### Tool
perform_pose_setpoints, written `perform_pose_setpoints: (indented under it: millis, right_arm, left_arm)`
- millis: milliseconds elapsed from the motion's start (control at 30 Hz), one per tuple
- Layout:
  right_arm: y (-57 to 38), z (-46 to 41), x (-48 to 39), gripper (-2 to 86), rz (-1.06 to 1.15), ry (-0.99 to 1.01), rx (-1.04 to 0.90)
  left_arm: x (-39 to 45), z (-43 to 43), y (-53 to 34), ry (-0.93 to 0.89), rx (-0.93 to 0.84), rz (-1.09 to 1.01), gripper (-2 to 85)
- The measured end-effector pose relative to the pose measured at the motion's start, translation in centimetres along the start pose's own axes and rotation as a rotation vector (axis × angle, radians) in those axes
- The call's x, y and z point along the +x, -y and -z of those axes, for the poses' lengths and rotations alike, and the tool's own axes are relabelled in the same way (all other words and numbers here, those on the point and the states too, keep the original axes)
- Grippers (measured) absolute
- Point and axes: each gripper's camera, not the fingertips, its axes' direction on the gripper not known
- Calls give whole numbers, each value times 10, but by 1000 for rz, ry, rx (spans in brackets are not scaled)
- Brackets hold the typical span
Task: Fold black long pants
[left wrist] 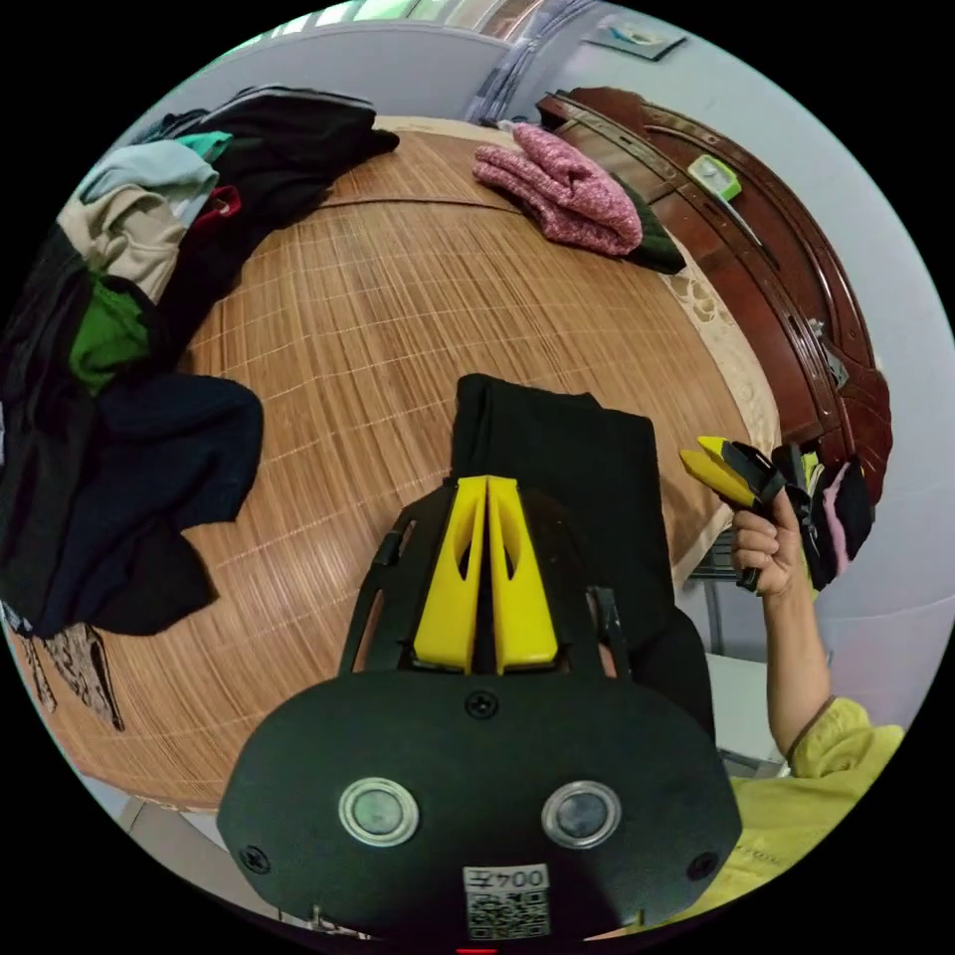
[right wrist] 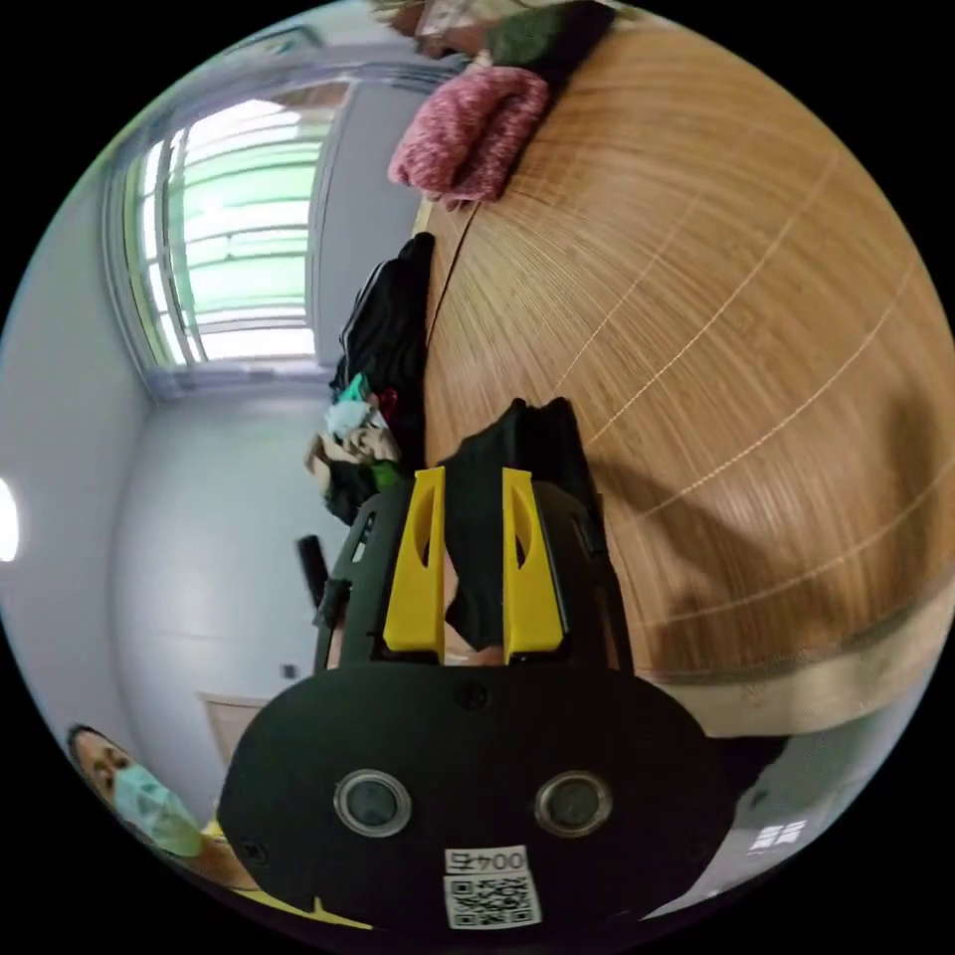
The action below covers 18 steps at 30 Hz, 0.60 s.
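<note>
The left yellow two-jaw gripper (left wrist: 485, 487) is held with its jaws pressed together. To its right, the right yellow two-jaw gripper (left wrist: 708, 456) is gripped by a bare hand (left wrist: 764, 545), its jaws parted; a yellow sleeve (left wrist: 841, 751) is seen below the forearm.

A white sticker (left wrist: 505, 900) sits on the black body of the left tool (left wrist: 487, 482), under its two round lenses. It carries a short line of printed characters above a square code. The right tool (right wrist: 473, 477) has a like sticker (right wrist: 484, 885) in the same place. Faint lettering on the person's yellow sleeve (left wrist: 786, 826) is too small to make out.
</note>
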Motion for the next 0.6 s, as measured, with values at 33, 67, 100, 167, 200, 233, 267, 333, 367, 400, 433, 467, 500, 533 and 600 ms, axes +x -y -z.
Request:
perform_pose_setpoints:
  millis: [33, 67, 100, 167, 200, 233, 267, 333, 367, 400, 433, 467, 500, 533, 600]
  right_arm:
    - [11, -1, 3, 89, -27, 12, -4]
    - [16, -2, 3, 90, -36, 4, -7]
    - [25, -5, 3, 92, -52, -14, -15]
    - [35, -9, 2, 95, -65, -30, -33]
    - [40, -10, 0, 96, -67, -45, -31]
    - [46, -11, -1, 96, -69, -71, -31]
    - [48, -12, -2, 95, -71, -83, -32]
    - [57, -15, -1, 91, -81, -111, -43]
    - [58, -14, -1, 90, -84, -109, -37]
    - [60, -14, 0, 86, -87, -106, -27]
    - [62, -16, 1, 84, -85, -98, -30]
    - [63, -19, 1, 83, -83, -94, -38]
    - [66, -25, 2, 81, -79, -95, -56]
    - [68, -30, 1, 78, -75, -98, -60]
    - [71, -38, 0, 69, -64, -107, -63]
  left_arm:
    - [-3, -4, 9, -8, -20, 3, 13]
    - [-10, -13, 24, -35, -51, 18, 16]
    - [-16, -19, 36, -65, -65, 28, 20]
    - [-23, -24, 50, -91, -51, 38, 28]
    - [-27, -27, 56, -102, -40, 42, 35]
    - [-28, -29, 59, -106, -38, 42, 38]
    - [-31, -33, 64, -105, -41, 39, 48]
    - [-35, -40, 70, -98, -52, 38, 61]
    - [-39, -44, 72, -105, -53, 46, 68]
    - [-44, -47, 74, -122, -49, 59, 72]
    - [-46, -48, 75, -133, -46, 64, 73]
    - [-50, -52, 76, -156, -45, 69, 76]
    - [-52, -58, 77, -171, -56, 71, 77]
    - [-53, -60, 77, -175, -62, 70, 77]
    - [-54, -67, 77, -158, -61, 72, 69]
